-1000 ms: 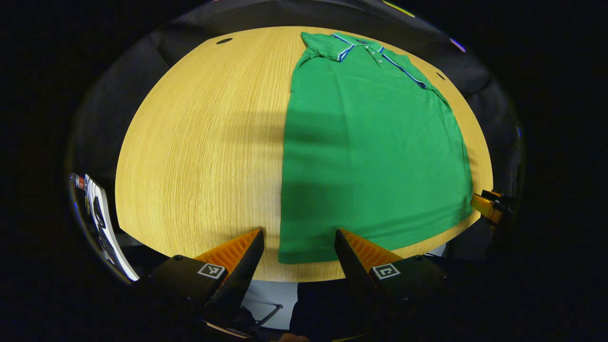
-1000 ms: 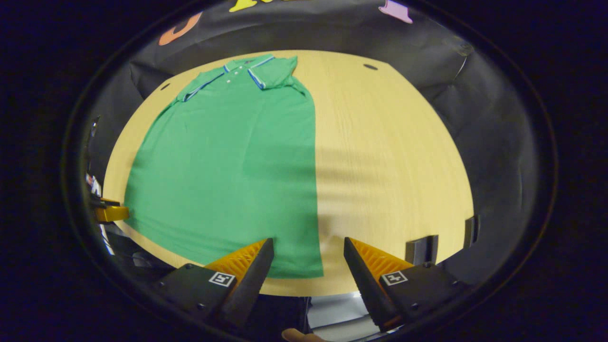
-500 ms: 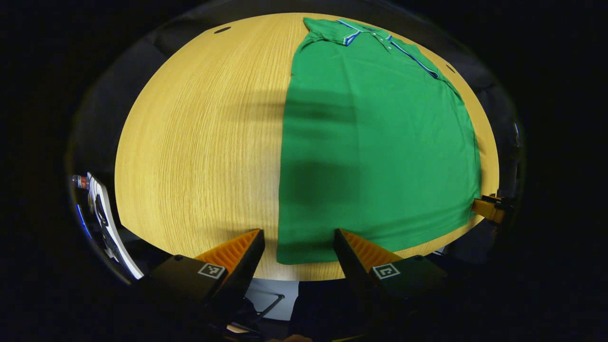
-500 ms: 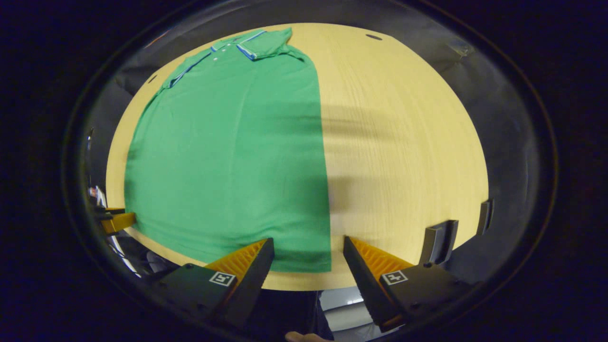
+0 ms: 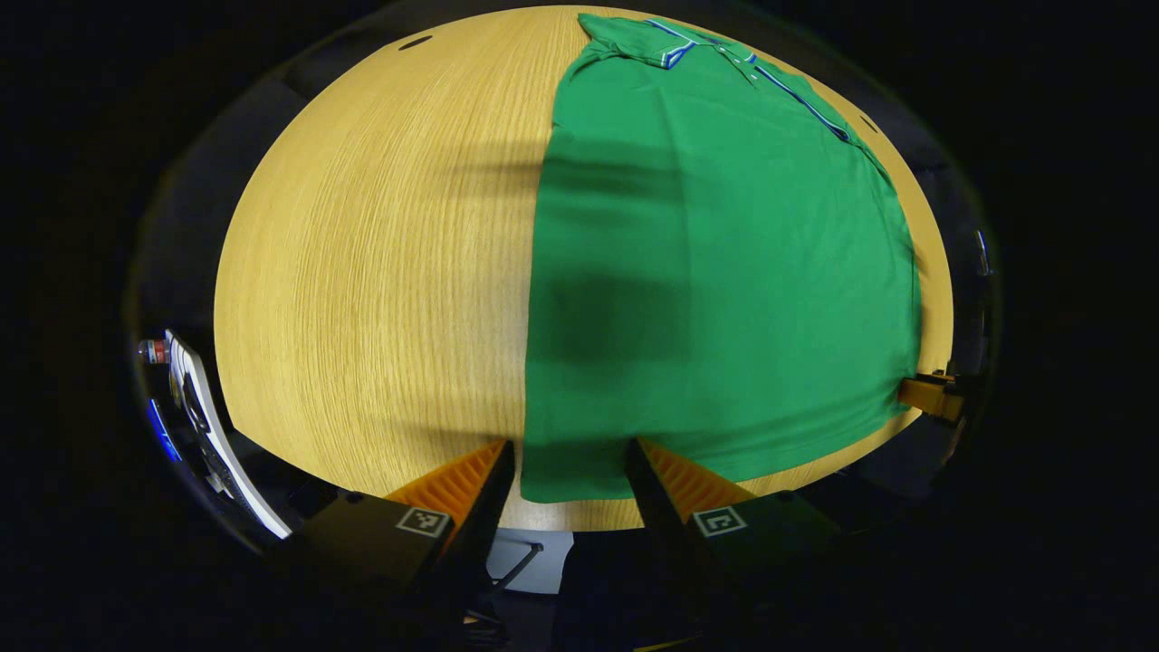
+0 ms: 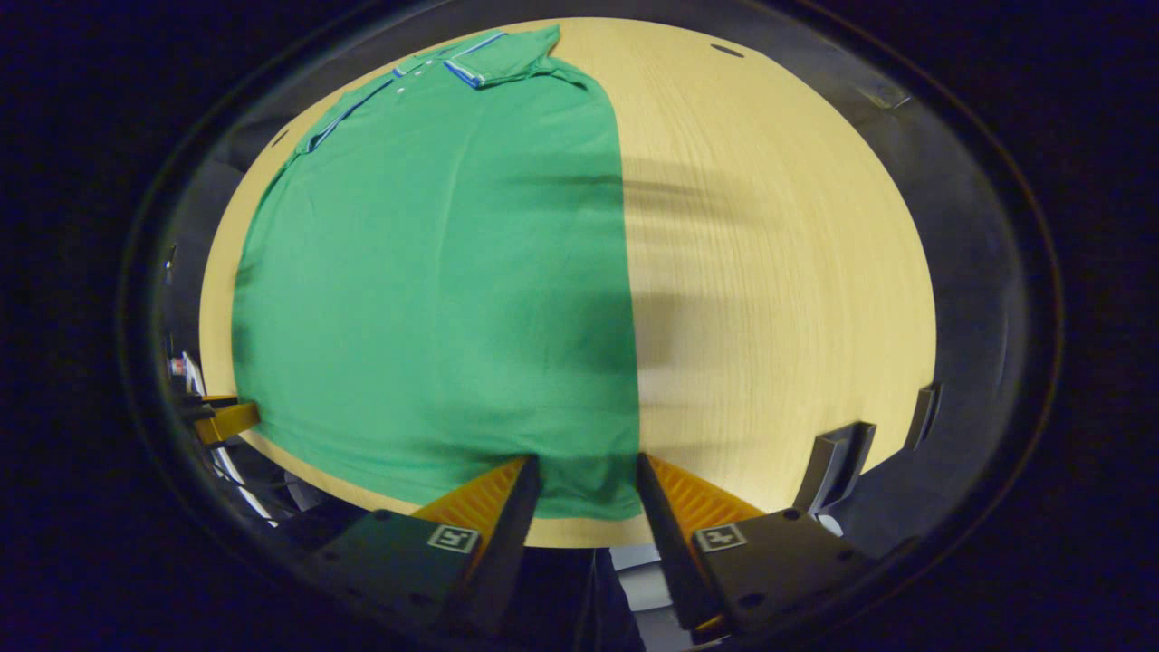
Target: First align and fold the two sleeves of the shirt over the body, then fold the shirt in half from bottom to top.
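Moved since earlier: both grippers have come down and forward toward the near hem, and each pair of fingers has narrowed around a bottom corner; the shirt itself has not shifted.
Shirt: we see the shirt flat on the table, sleeves already folded over the body, collar at the far end, hem at the near edge.
Long axis: it runs straight away from us, hem to collar, so the coming fold travels forward along both grippers' line of sight.
Left gripper: our left gripper straddles the left bottom corner, cloth between the fingers; they look spread and not yet pressing, as far as we can judge.
Right gripper: our right gripper straddles the right bottom corner the same way, jaws apart, cloth between them, no grasp that we can see.
Who is nearer: each gripper is at its own corner, about equally close; the other gripper's tip shows at the far side of the hem.
Step in hand: we judge the sleeve folds done and the hem pinch about to start.
Next move needs: both pinches closing level, then lifting together toward the collar, so the hem lands square.
Risk: a thin catch on one corner could slip and skew the fold.
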Demonstrator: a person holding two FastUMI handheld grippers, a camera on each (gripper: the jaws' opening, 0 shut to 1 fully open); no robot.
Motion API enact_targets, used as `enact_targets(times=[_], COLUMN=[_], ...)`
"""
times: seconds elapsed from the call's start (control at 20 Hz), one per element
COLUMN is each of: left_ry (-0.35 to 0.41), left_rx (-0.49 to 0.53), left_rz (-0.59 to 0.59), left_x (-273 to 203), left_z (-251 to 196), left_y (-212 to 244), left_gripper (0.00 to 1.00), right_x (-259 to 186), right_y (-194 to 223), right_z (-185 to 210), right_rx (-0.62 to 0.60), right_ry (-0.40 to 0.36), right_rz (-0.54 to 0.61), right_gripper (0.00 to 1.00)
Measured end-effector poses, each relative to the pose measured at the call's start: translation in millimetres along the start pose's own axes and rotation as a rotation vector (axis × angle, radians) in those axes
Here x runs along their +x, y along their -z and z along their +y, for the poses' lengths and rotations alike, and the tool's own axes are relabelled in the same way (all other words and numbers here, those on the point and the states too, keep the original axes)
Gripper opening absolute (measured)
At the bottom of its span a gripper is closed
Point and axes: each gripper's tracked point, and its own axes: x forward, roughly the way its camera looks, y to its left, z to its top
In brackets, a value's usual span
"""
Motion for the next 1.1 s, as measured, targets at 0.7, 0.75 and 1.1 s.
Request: enact_targets(times=[0.7,0.75,1.1], left_ry=[0.061,0.064,0.069], left_rx=[0.046,0.078,0.081], left_rz=[-0.013,-0.026,-0.085], left_x=[2,2,-9], left_z=[-21,-23,-23], left_y=[-11,-12,-9], left_gripper=[0.04,0.04,0.04], right_x=[0,0,-30], right_y=[-2,-1,-12], right_z=[2,3,5], right_rx=[-0.031,-0.03,-0.064], right_ry=[-0.063,-0.073,-0.095], right_rz=[0.001,-0.001,-0.145], right_gripper=[0.03,0.03,0.02])
